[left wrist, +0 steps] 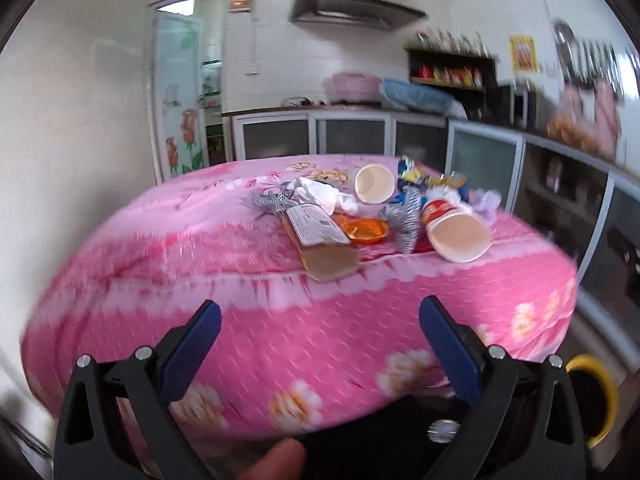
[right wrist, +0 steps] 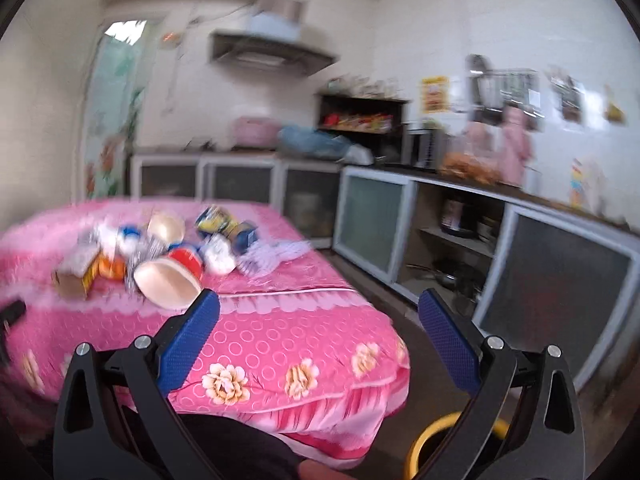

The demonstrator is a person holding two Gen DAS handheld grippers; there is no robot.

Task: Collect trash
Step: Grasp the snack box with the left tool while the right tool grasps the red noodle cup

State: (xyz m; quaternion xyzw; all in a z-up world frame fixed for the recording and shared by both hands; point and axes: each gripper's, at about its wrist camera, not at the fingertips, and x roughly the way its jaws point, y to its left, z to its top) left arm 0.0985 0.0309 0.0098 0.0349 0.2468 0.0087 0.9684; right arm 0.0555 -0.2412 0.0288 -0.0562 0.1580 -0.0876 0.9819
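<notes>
A pile of trash lies on a table with a pink flowered cloth [left wrist: 280, 320]. It holds a brown cardboard carton [left wrist: 320, 240], an orange wrapper [left wrist: 362, 229], crumpled white tissue [left wrist: 324, 196], silver foil [left wrist: 404, 220], a paper cup [left wrist: 374, 183] and a red-and-white paper cup [left wrist: 456, 232] on its side. My left gripper [left wrist: 320, 344] is open and empty, short of the pile. My right gripper [right wrist: 319, 340] is open and empty, right of the pile, near the red-and-white cup [right wrist: 168, 280]. The carton [right wrist: 74, 278] and a blue-yellow snack bag [right wrist: 228, 228] also show in the blurred right wrist view.
A yellow-rimmed bin [right wrist: 456, 440] stands on the floor below the table's right corner; it also shows in the left wrist view [left wrist: 592, 392]. Kitchen cabinets [right wrist: 400, 232] and a cluttered counter run along the back and right walls. A range hood [left wrist: 352, 8] hangs above.
</notes>
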